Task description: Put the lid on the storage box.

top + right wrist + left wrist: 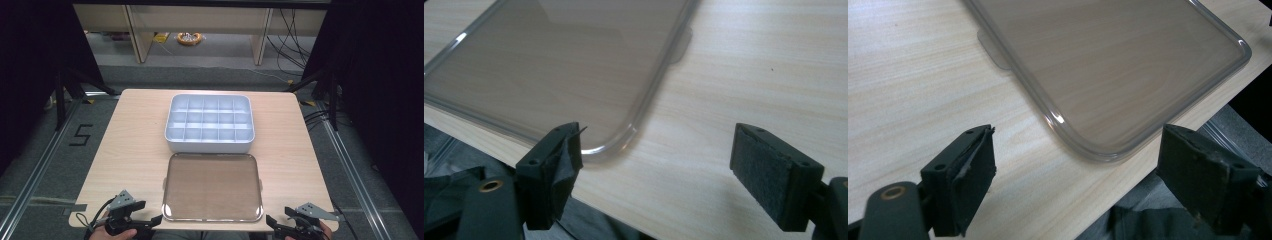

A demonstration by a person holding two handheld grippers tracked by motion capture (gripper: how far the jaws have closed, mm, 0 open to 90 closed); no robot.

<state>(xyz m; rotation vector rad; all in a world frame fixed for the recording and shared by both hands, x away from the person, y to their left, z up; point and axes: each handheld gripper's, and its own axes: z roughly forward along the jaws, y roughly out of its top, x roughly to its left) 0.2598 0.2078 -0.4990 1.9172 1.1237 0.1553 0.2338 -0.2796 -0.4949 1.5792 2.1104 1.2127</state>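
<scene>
We hover our left gripper (159, 220) and right gripper (269, 220), both gaping wide (nothing held), beside the clear lid's (212, 186) near corners.

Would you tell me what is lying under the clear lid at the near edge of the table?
Through the clear lid only the wooden table grain shows; nothing lies beneath it. Its tinted plastic hides no object, though reflections blur fine detail.

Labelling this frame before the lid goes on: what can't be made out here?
- High view: both hands cut off by the bottom edge.
- High view: compartment box contents too small to tell; near wall hides the front cells' floors.
- Left gripper view: clear lid far side cut off by the top edge.
</scene>
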